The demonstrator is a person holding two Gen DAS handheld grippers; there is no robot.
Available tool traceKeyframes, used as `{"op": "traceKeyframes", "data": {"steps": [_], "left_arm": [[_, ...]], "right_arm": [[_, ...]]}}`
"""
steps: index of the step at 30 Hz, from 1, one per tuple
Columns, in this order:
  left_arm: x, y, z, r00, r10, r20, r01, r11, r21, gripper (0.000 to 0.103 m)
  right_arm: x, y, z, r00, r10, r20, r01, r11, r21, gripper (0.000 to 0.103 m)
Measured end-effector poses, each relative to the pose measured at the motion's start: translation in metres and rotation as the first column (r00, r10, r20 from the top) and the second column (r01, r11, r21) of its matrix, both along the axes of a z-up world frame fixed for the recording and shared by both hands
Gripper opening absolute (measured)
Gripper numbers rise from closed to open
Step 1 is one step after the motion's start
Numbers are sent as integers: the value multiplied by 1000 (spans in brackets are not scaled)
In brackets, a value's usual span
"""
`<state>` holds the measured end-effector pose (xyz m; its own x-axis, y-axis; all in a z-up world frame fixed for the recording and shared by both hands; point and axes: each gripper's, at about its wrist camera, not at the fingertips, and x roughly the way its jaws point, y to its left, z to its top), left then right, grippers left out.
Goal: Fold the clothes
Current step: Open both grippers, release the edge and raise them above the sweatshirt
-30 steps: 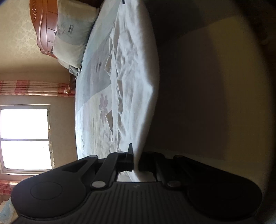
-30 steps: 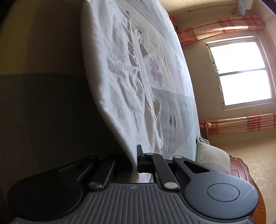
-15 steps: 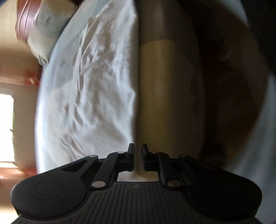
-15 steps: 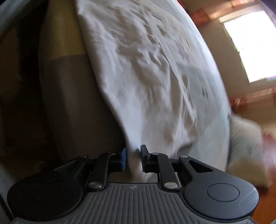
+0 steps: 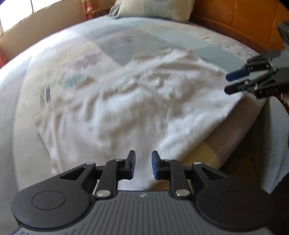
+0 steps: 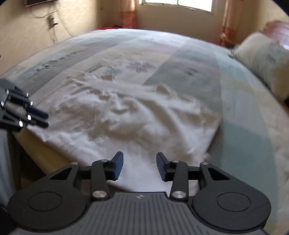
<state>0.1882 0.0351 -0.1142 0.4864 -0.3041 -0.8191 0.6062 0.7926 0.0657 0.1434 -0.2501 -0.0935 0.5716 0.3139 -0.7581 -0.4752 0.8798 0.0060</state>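
A white, wrinkled garment (image 5: 137, 108) lies spread on the bed, its near hem hanging over the bed's edge. In the right wrist view the same white garment (image 6: 137, 123) fills the middle. My left gripper (image 5: 143, 167) hovers open just above the garment's near edge, nothing between its fingers. My right gripper (image 6: 140, 166) is open too, wider, over the near hem. Each gripper shows in the other's view: the right gripper (image 5: 236, 83) at the far right, the left gripper (image 6: 38, 118) at the far left. Both views are motion-blurred.
The bed carries a pale patchwork sheet (image 6: 180, 59) with flower prints. A pillow (image 6: 265, 61) lies by the wooden headboard (image 5: 234, 19). A window (image 6: 177, 3) is beyond the bed. The beige bed side (image 5: 234, 130) drops away below the hem.
Both grippers were shut on the garment's edge with cameras turned sideways. They have let go, opened, and turned level; the garment now lies flat on the bed.
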Motion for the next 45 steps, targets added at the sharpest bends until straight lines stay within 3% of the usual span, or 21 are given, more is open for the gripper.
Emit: {"op": "traceKeyframes", "data": {"steps": [2, 6, 7, 9, 10, 12, 15, 21, 23, 26, 29, 32, 35, 39, 45], "left_arm": [[-6, 11, -10, 1000, 25, 9, -25, 1000, -14, 25], [-6, 31, 4, 984, 179, -16, -179, 984, 12, 45], [-3, 33, 10, 979, 204, -10, -204, 979, -14, 49], [5, 35, 22, 968, 253, 0, -252, 965, -67, 70], [8, 36, 28, 961, 277, 4, -276, 957, -93, 73], [15, 35, 38, 949, 316, 15, -311, 941, -131, 74], [15, 18, 38, 942, 334, 44, -327, 937, -126, 75], [21, 11, 11, 930, 365, -32, -366, 929, -53, 76], [23, 9, 9, 924, 380, -52, -382, 923, -53, 76], [16, -5, 9, 944, 322, -66, -327, 942, -72, 77], [6, -23, 3, 969, 238, -70, -244, 966, -90, 79], [5, -34, -14, 966, 237, -101, -243, 968, -54, 79], [7, -32, -8, 966, 238, -98, -247, 966, -81, 80], [16, -14, 15, 958, 284, -48, -288, 944, -163, 80], [43, 23, 25, 916, 398, -61, -398, 871, -287, 80]], "right_arm": [[-2, 1, -20, 999, -31, -33, 30, 999, -42, 47], [-14, 2, -10, 998, -52, -19, 52, 998, -31, 56], [-14, 6, -4, 999, -54, -2, 54, 999, -9, 62], [-10, 22, 6, 999, -47, 17, 46, 997, 55, 75], [-8, 33, 7, 999, -39, 22, 37, 996, 77, 78], [-2, 59, 2, 1000, -17, 20, 15, 995, 94, 80], [-5, 64, -5, 1000, -20, 9, 19, 997, 78, 80], [-14, 70, -18, 999, -30, -14, 30, 999, 42, 85], [-13, 58, -13, 997, -77, 3, 77, 994, 73, 87], [-7, 34, -10, 983, -184, 24, 181, 979, 92, 90], [3, 15, -29, 961, -274, -40, 275, 961, 30, 90], [-4, 10, -32, 964, -266, -32, 267, 963, 35, 93], [-6, 5, -25, 967, -251, -41, 253, 964, 85, 94], [9, -6, -6, 969, -247, -22, 246, 946, 209, 95], [54, 11, 13, 980, -188, 56, 165, 944, 285, 99]]}}
